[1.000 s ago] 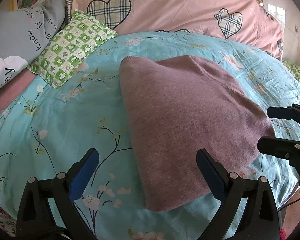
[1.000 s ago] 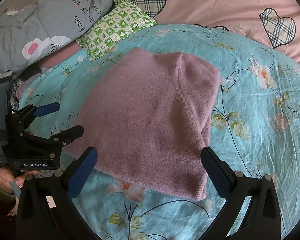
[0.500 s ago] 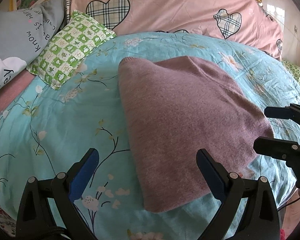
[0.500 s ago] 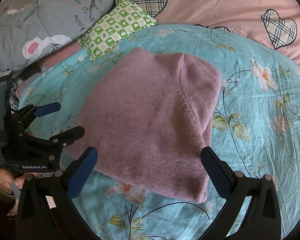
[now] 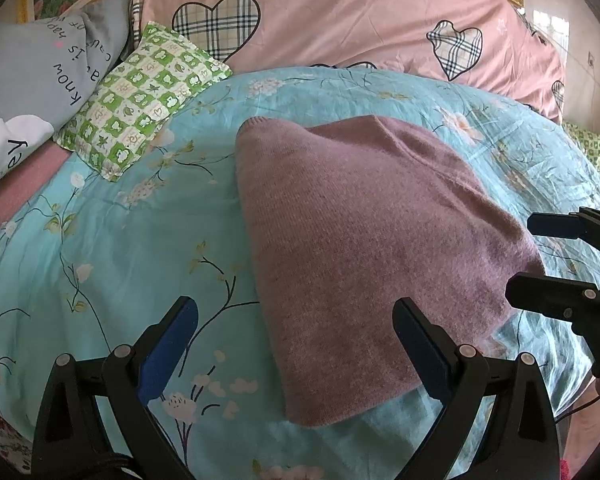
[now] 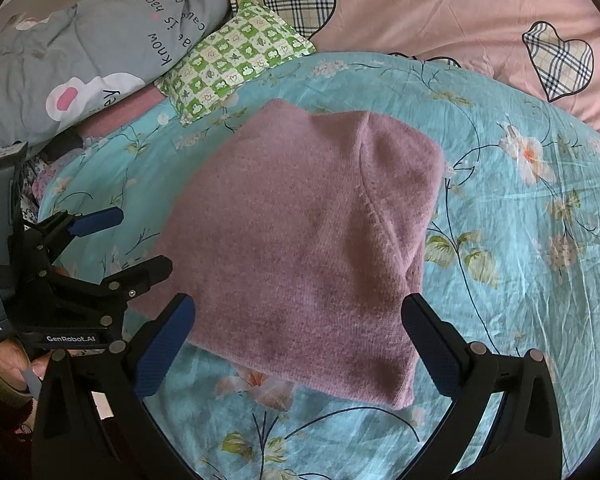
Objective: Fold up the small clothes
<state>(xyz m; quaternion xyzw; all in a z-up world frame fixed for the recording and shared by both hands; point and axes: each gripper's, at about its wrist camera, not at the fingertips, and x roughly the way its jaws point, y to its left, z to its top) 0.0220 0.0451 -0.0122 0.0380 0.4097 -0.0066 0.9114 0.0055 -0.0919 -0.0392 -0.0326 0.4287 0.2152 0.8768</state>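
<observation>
A mauve knitted garment lies folded flat on the turquoise flowered bedspread; it also shows in the right wrist view. My left gripper is open and empty, hovering over the garment's near left edge. My right gripper is open and empty above the garment's near edge. Each gripper shows in the other's view: the right one at the garment's right side, the left one at its left side. Neither touches the cloth.
A green checked pillow lies at the back left beside a grey printed pillow. A pink quilt with plaid hearts runs along the back. The bed's edge drops off at the near right.
Both grippers have drifted slightly; the garment lies as before and both jaws stay open.
</observation>
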